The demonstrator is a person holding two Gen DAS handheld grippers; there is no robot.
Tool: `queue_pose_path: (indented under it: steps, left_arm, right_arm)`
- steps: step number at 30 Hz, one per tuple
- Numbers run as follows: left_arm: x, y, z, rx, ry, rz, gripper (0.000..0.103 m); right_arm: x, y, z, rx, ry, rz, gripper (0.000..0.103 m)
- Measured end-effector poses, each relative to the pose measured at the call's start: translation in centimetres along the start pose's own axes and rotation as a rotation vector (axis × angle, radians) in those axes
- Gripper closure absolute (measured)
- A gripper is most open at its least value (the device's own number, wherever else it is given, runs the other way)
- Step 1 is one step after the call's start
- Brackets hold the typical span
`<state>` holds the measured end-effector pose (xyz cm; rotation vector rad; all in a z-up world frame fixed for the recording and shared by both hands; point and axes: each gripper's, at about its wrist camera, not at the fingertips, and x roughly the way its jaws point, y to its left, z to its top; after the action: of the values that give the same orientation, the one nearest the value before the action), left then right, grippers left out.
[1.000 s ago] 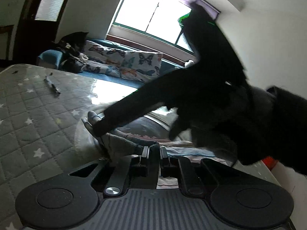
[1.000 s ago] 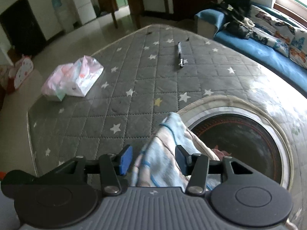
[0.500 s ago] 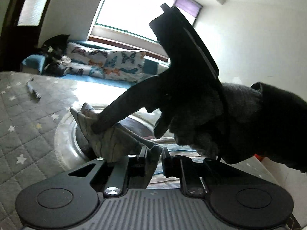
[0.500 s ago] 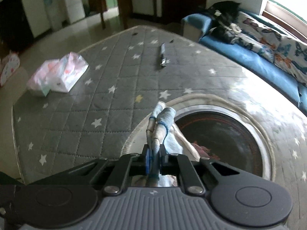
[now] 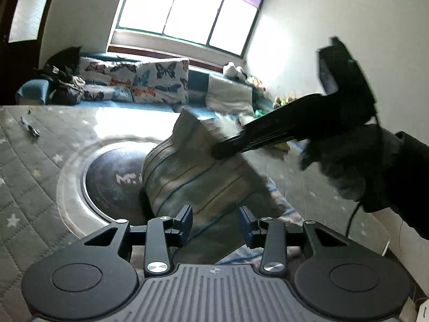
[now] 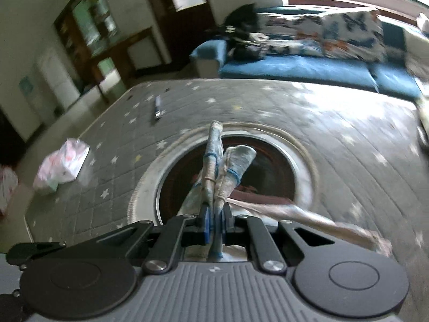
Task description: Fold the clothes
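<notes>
Right gripper [image 6: 214, 221] is clamped on a bunched edge of the pale blue-striped cloth [image 5: 198, 177], lifted over the grey star-quilted bed [image 6: 335, 139]; left gripper [image 5: 215, 221], jaws just opening, straddles it loosely. Folding barely begun, judging by this.

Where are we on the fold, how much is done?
Early. Done: a folded pink-and-white bundle lies on the star-quilted mat. In hand: the right gripper is shut on the striped cloth; the left gripper has just been opening, the cloth between its jaws. Left: spreading and folding it.
</notes>
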<state>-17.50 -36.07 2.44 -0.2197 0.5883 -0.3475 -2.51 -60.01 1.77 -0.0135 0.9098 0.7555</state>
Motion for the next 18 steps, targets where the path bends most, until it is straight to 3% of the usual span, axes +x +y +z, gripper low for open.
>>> queue_pose_path:
  steps: [11,18]
  left_arm:
    - [3.2,-2.7,-1.0,0.05,0.102,-0.003,0.06]
    - [4.6,-3.2,-1.0,0.071,0.14,0.003,0.06]
  right_arm:
    - [-3.3,-9.6,-5.5,0.261,-0.079,-0.009,0.096]
    - [-2.9,-12.3,-7.5,0.33,-0.079,-0.004,0.096]
